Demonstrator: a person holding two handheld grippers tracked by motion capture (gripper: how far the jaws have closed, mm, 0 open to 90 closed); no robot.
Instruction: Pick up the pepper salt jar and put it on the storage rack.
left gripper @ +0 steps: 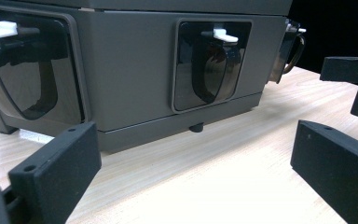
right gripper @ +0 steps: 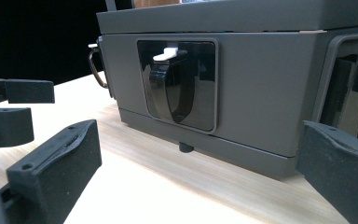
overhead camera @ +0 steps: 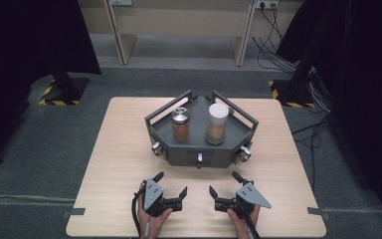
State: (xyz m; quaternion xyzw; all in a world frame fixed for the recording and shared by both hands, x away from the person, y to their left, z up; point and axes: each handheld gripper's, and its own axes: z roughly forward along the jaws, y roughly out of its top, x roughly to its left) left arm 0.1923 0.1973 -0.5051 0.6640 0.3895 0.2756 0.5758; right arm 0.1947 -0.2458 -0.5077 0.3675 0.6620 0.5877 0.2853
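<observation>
2 grippers, left gripper (overhead camera: pixel 171 183) and right gripper (overhead camera: pixel 225 182), jaws wide apart, holding nothing, near table (overhead camera: pixel 109 164) edge. Grey rack (overhead camera: pixel 179 152) mid-table, just beyond them, carrying 2 jars (overhead camera: pixel 181 124): likely rigid, weighty; grasp by rails.
</observation>
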